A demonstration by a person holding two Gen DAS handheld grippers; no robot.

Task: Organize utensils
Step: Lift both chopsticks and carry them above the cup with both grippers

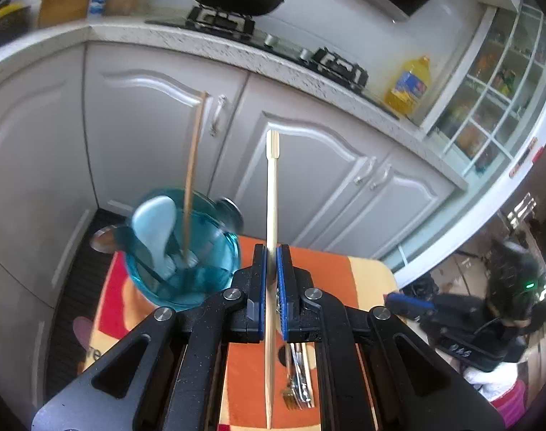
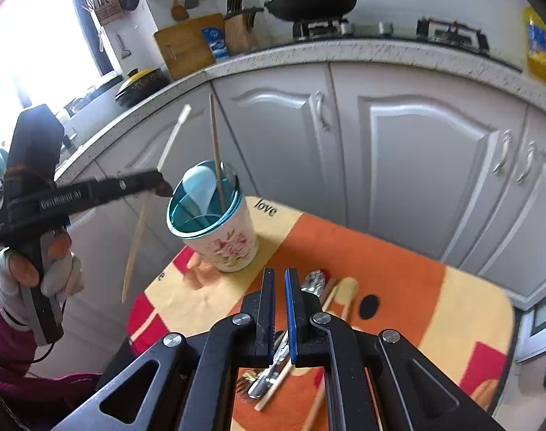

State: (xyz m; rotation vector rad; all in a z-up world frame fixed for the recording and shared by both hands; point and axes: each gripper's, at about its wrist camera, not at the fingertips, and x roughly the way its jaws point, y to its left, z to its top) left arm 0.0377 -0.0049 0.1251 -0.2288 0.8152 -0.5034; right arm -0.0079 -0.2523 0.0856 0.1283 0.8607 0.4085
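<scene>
While a pale chopstick [image 1: 272, 194] is clamped by the left hand-held gripper [image 1: 271, 269], the empty right hand-held gripper [image 2: 280, 287] is held together above cutlery [image 2: 273, 373]; a cup [image 2: 222, 233] is seen upper left.

One cup [image 2: 220, 230] stands on the mat [image 2: 398, 276], with three spoons [image 2: 201, 186] and one chopstick [image 2: 216, 151] inside it. One pale chopstick [image 1: 271, 237] is lifted beside the cup. Two grippers [image 2: 278, 287] hover near it.
</scene>
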